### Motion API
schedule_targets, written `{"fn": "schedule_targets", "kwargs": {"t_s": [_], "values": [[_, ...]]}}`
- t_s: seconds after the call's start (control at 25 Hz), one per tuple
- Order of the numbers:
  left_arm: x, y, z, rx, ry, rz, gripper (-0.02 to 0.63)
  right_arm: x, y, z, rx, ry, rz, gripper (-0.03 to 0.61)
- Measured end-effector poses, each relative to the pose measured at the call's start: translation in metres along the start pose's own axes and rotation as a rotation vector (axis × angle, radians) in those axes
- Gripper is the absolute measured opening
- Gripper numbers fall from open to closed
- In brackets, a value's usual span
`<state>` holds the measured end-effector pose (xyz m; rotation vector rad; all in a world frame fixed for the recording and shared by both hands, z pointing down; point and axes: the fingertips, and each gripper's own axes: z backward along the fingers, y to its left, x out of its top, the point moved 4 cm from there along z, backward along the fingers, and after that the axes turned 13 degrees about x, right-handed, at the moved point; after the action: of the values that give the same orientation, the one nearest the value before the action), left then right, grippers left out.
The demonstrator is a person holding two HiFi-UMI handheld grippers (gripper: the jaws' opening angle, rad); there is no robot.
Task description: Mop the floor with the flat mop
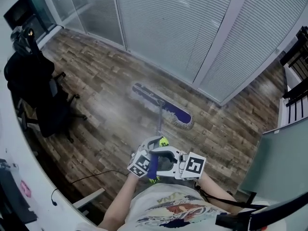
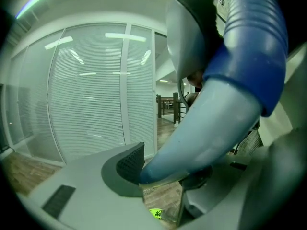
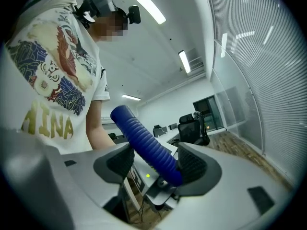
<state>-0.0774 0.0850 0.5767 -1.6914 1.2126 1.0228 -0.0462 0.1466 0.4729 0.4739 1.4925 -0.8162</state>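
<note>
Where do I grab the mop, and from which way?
Take the blue grip at the top of the pole, coming in from the side so the jaws close across it. Its ribs help stop slipping, and it stands high while the mop head lies flat on the floor. The left gripper and right gripper hold it that way.

The left forearm point(image 1: 122, 196) and right forearm point(image 1: 217, 190) reach out in front of the chest, close together. The grey plastic left tongs point(image 2: 165, 171) tip a bit down. The grey plastic right tongs point(image 3: 156, 163) point flat. Both squeeze the blue ribbed mop handle point(image 1: 152, 166).
</note>
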Motion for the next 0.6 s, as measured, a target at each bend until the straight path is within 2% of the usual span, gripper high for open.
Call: {"fn": "schedule_targets", "kwargs": {"t_s": [0.12,0.28,0.4,0.6], "values": [[-0.004,-0.028,0.038,-0.005,0.004,0.008,0.138,-0.001,0.042,-0.017,0.027,-0.004,0.043,0.269],[-0.008,-0.054,0.069,-0.018,0.004,0.028,0.138,-0.007,0.077,-0.032,0.045,-0.008,0.035,0.270],[-0.013,-0.061,0.070,-0.031,0.004,0.003,0.138,-0.016,0.082,-0.032,0.050,-0.002,0.037,0.268],[-0.010,-0.059,0.058,-0.099,-0.003,-0.044,0.138,-0.011,0.071,-0.024,0.034,-0.045,0.055,0.268]]}}
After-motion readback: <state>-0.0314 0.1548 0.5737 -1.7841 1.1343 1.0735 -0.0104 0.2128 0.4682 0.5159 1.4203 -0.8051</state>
